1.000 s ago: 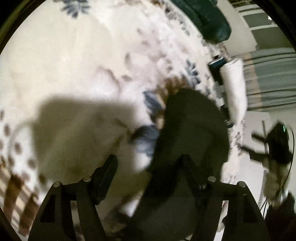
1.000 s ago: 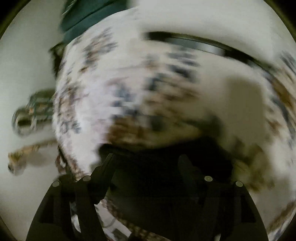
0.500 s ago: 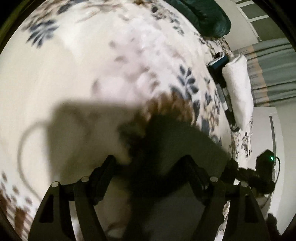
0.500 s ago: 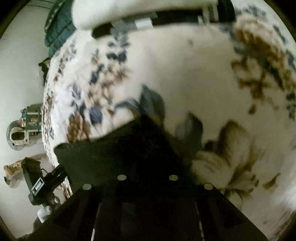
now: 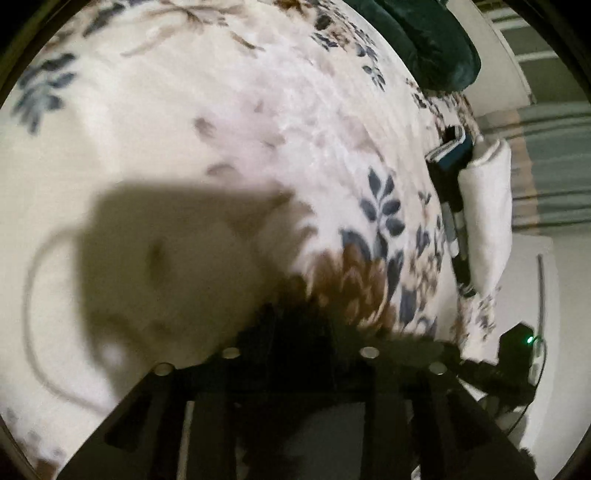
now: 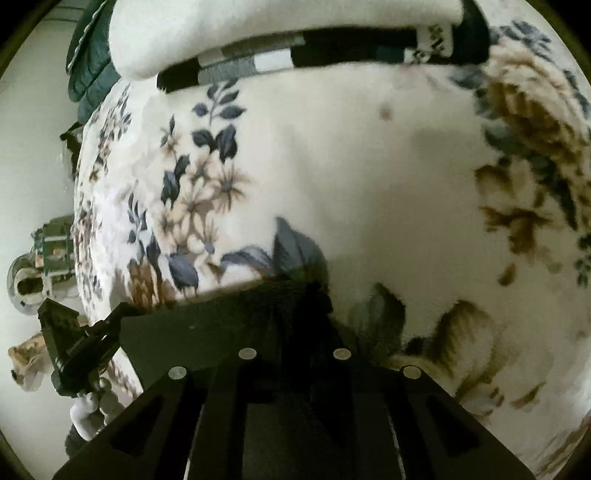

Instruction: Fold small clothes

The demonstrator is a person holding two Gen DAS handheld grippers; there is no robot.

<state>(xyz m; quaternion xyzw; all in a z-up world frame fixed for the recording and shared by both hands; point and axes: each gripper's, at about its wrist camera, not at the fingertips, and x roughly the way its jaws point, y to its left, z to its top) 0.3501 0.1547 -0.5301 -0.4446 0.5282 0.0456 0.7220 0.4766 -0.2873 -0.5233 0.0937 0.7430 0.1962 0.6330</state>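
A small dark garment [image 6: 207,325] is held stretched above the floral bed cover [image 6: 369,166]. My right gripper [image 6: 295,321] is shut on one edge of it. The cloth spreads left from the fingers as a flat dark sheet. In the left wrist view the same dark garment [image 5: 295,332] bunches between the fingers of my left gripper [image 5: 299,328], which is shut on it. The other gripper [image 6: 74,350] shows at the cloth's far left end in the right wrist view, and at the right edge of the left wrist view [image 5: 509,369].
A stack of folded clothes with a white piece [image 6: 277,29] on top lies at the far side of the bed; it also shows in the left wrist view [image 5: 487,214]. A dark green cushion [image 5: 424,37] lies beyond. The bed edge [image 6: 79,221] drops off left.
Both grippers have closed on the dark garment, the right one half a second before the left. They have spread it out over the bed.
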